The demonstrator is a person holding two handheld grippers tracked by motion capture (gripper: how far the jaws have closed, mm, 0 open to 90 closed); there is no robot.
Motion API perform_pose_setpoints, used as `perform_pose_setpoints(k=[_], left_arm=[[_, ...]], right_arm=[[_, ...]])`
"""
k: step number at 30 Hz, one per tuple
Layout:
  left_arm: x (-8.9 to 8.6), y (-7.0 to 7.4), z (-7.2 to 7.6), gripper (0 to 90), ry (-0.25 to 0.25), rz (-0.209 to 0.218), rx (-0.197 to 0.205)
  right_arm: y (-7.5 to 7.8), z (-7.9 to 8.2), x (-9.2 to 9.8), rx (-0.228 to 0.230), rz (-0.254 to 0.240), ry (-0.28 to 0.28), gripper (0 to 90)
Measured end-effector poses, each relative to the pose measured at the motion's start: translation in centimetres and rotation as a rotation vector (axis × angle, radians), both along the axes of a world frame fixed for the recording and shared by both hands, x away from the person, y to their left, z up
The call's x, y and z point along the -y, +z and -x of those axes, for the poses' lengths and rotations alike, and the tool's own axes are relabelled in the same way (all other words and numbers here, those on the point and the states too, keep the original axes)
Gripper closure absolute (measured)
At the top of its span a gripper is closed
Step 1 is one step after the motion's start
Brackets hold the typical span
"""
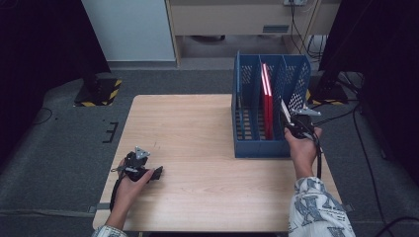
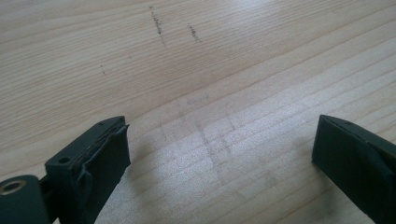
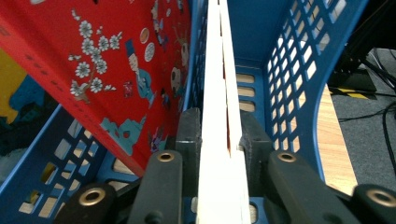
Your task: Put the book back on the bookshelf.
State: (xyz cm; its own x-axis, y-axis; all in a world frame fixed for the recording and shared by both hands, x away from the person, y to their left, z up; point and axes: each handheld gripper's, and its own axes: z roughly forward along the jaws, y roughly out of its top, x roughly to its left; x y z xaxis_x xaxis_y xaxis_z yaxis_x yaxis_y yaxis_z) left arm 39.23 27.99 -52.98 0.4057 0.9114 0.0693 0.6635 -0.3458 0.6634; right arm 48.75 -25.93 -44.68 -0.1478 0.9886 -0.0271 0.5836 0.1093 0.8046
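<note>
A blue slotted file rack (image 1: 269,148) stands on the right half of the wooden table (image 1: 197,128). A red book (image 1: 267,106) stands upright in its middle compartment. My right gripper (image 1: 295,126) is at the rack's near right corner, shut on a thin book (image 1: 285,111) that sits edge-up over the rightmost compartment. In the right gripper view both pads of the right gripper (image 3: 219,135) press on the thin book's white page edges (image 3: 219,70), with the red book's illustrated cover (image 3: 116,60) leaning to the left beyond a blue divider. My left gripper (image 1: 157,174) rests low on the table's near left. Its jaws (image 2: 219,135) are open over bare wood.
The rack's perforated right wall (image 3: 299,70) stands close beside the held book. Behind the table are a white panel (image 1: 131,29), black stand bases with hazard stripes (image 1: 99,91) and loose cables (image 1: 356,118) on the grey floor.
</note>
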Motion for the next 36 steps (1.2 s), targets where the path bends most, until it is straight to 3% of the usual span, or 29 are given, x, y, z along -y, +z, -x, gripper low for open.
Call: perform_pose_setpoints(k=[6,18,25,36], left_arm=[[0.0,0.0,0.0,2.9,-0.001,0.0,0.0],[0.1,0.0,-0.1,3.0,-0.004,0.003,-0.001],[0.1,0.0,-0.1,3.1,-0.005,0.002,-0.001],[0.1,0.0,-0.1,3.2,-0.005,0.001,-0.003]], right_arm=[[0.0,0.0,0.2,0.009,0.004,-0.006,75.8],[-0.1,-1.0,0.2,0.047,0.069,-0.044,75.9],[-0.3,-1.1,-0.3,0.043,0.093,-0.023,75.2],[0.0,-0.3,-0.5,0.039,0.062,0.0,59.8]])
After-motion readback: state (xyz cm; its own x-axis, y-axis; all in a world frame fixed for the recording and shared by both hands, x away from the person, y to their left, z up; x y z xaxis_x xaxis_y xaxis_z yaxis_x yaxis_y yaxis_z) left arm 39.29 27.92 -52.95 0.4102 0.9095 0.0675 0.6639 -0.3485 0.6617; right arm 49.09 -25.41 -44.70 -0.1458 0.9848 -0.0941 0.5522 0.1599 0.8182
